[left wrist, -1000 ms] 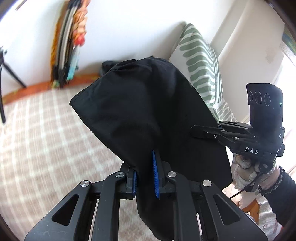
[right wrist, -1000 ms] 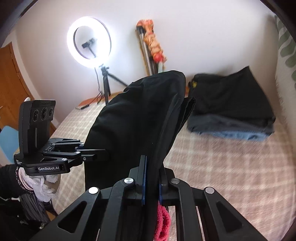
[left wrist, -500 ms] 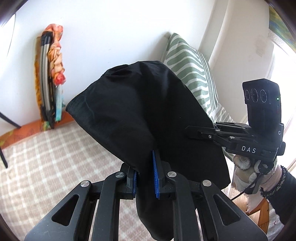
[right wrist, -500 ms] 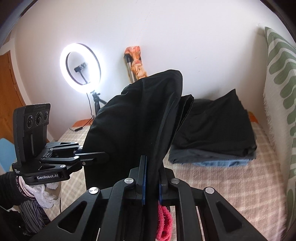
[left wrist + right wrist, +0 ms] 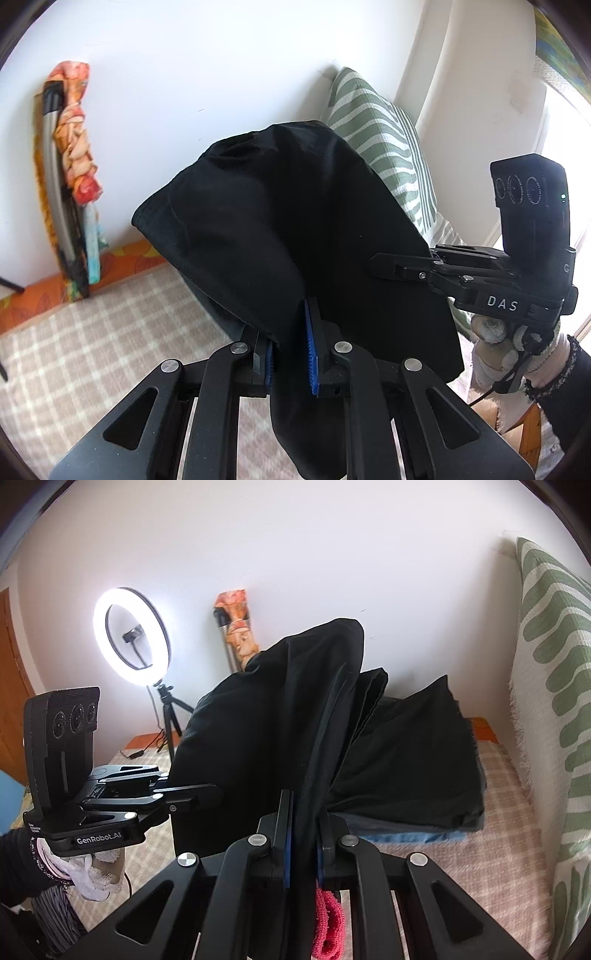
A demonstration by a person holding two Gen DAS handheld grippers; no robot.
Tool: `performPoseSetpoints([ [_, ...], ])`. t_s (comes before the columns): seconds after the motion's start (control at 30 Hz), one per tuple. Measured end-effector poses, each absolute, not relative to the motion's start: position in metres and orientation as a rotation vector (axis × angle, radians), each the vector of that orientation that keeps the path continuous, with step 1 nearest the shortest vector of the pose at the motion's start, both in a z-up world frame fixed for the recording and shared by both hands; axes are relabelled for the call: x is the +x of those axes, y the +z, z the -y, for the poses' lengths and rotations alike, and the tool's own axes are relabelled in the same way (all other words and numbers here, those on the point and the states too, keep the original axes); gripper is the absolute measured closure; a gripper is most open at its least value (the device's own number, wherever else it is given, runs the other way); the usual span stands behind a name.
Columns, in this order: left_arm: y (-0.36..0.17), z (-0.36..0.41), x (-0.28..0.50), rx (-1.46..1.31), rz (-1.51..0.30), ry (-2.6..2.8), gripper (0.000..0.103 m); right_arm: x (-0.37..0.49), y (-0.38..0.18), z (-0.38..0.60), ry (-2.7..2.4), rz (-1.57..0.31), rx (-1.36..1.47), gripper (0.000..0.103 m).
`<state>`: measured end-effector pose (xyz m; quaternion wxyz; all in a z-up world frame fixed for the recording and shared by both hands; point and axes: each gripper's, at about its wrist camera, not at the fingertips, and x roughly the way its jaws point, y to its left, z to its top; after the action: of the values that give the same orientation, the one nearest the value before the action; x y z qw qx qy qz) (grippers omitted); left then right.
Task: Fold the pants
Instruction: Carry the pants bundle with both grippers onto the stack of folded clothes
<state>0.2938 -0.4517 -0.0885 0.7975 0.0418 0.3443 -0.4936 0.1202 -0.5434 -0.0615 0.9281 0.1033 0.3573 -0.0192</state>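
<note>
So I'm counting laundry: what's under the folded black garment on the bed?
Under the folded black garment a grey layer, then a blue one, show edges only; the held pants cover the stack's left end.

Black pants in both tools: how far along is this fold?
Done: a stack of folded dark garments already lies on the checked bed cover. In hand: the left tool and right tool are each shut on the black fabric pants, held up off the bed. Left: laying them down and finishing the folds.

The black pants (image 5: 295,229) hide the right tongs' (image 5: 373,264) tips.
</note>
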Motion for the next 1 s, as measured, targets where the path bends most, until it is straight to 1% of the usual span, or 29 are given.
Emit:
performPoseSetpoints([
  [0.4,-0.083,0.516,0.358,0.125,-0.727,-1.032,0.091,0.179,-0.055,0.616,-0.096,-0.726,0.202,0.096],
  [0.63,-0.110,0.538,0.392,0.119,-0.797,-0.965,0.091,0.216,-0.081,0.643,-0.131,-0.759,0.194,0.096],
  [0.83,-0.124,0.550,0.403,0.133,-0.820,-0.916,0.091,0.236,-0.107,0.659,-0.182,-0.797,0.191,0.096],
  [1.0,-0.126,0.561,0.403,0.181,-0.811,-0.888,0.091,0.242,-0.119,0.668,-0.268,-0.842,0.155,0.091],
])
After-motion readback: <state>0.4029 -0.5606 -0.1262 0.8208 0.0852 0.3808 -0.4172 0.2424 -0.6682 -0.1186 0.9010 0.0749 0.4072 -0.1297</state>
